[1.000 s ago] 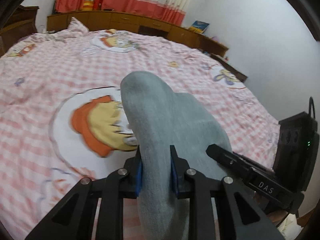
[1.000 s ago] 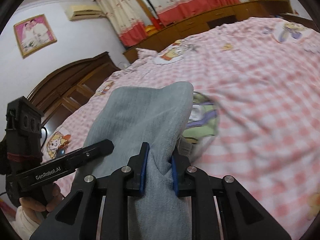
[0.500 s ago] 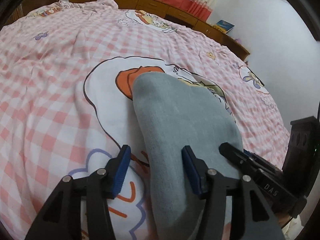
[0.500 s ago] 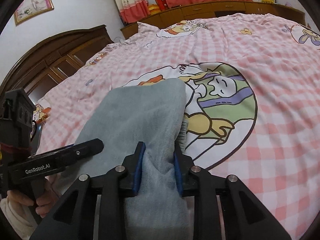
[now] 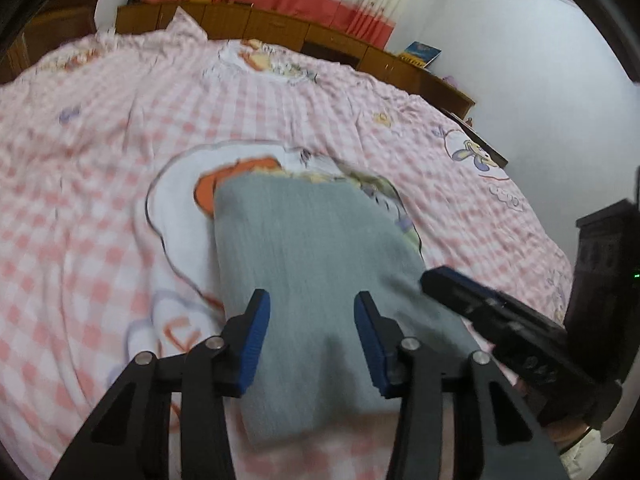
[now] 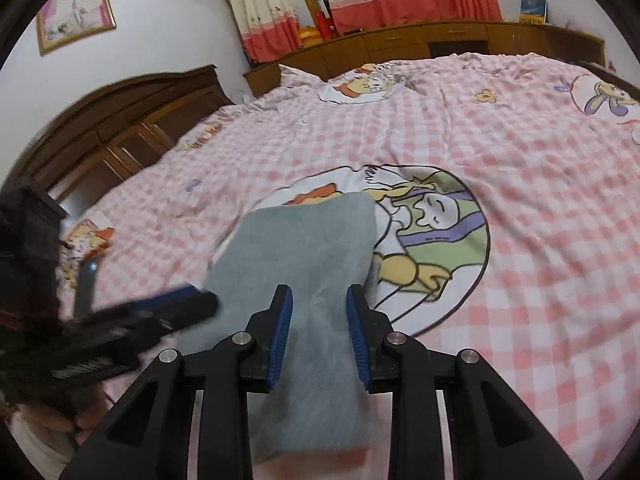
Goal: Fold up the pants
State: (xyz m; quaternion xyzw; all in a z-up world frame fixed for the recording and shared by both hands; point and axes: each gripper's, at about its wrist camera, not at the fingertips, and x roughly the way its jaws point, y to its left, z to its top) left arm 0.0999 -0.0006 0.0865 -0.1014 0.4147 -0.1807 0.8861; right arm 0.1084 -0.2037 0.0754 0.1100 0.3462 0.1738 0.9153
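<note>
The grey pants lie folded into a flat rectangle on the pink checked bedspread, over a round cartoon print. My left gripper is open, its blue pads either side of the near edge of the pants, holding nothing. In the right wrist view the pants lie the same way. My right gripper is open too, its jaws apart over the near right corner of the fabric. The right gripper also shows at the right of the left wrist view.
The bed fills both views. A wooden headboard stands at the left, low wooden cabinets and curtains along the far wall. A white wall is close on the right of the bed. The other handheld gripper body is at the left.
Both grippers let go of the pants: the left opened first, then the right. The lifted fold has dropped flat on the bed and both grippers have drawn back a little.
</note>
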